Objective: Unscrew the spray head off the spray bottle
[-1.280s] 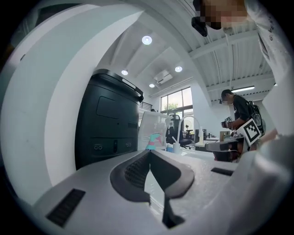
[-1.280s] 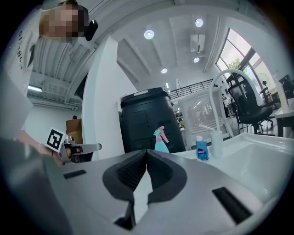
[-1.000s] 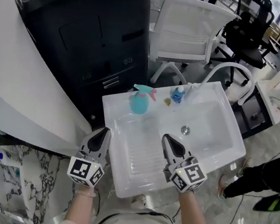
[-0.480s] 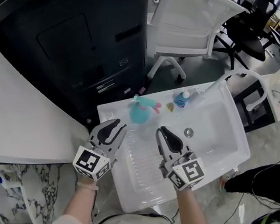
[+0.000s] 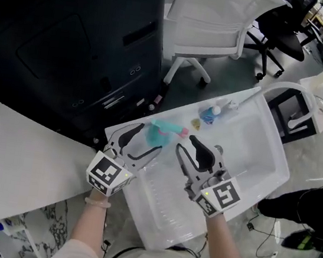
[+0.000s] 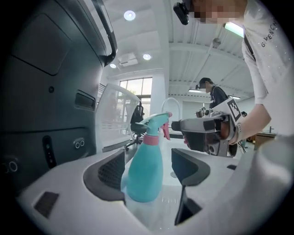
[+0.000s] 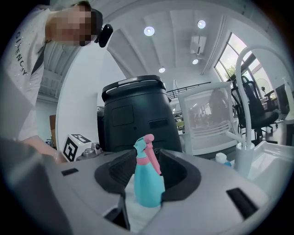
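I'd brought the left hand-held gripper (image 5: pixel 148 139) and right hand-held gripper (image 5: pixel 186 144) in on the spray bottle (image 5: pixel 161 132), jaws just opened apart and gripping nothing, so unscrewing hadn't begun.

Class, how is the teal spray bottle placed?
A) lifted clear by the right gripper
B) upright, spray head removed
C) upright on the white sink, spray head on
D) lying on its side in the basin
C: the spray bottle stands upright on the sink with its spray head in place.
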`<state>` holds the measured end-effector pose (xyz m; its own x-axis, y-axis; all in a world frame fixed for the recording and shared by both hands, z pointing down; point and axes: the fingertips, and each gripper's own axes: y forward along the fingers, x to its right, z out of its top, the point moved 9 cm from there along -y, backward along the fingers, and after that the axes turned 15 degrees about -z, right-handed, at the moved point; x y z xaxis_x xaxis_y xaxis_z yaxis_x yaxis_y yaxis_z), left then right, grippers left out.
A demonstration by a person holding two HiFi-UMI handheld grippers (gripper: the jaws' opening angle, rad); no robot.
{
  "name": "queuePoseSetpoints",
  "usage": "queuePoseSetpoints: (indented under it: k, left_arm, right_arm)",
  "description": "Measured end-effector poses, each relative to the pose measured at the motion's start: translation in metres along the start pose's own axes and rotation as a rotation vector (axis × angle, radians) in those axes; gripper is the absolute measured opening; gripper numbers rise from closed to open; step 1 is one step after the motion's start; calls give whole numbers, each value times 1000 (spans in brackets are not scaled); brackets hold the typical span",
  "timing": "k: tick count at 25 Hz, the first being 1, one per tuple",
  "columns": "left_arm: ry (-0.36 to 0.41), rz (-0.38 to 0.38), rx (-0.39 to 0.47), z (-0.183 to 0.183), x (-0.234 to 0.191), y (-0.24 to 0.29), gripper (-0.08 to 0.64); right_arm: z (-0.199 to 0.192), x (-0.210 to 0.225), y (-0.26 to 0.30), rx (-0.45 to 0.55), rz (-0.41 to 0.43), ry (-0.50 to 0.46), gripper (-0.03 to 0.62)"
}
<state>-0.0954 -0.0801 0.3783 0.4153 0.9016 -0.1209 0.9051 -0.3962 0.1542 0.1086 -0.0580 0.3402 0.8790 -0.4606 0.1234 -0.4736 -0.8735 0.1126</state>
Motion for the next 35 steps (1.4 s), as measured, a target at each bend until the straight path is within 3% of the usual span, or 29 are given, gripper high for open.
queuePoseSetpoints:
  k: [5,8,11,15,24,35]
  left_arm:
    - [36,-101,-82,-2,-16,18,341]
    - [85,-130,-120,-1,-17,30,353]
    - [115,-177,-132,-1,-20,40,354]
    - [162,-234,-138,-1,-25,46,354]
    - [225,-237,-153,-6,-26,55,333]
    - [228,-253,-174,-6,-25,53,324]
  right_arm:
    - [6,5,17,6,42,-40,181]
    - [12,5,20,-2,4,-62,191]
    - [13,2,13,6,-46,-20,192]
    - [10,-11,7,1,-20,22,190]
    - [5,-21,15,-9,-51,58,204]
    - [5,-25,17,9,-90,51,229]
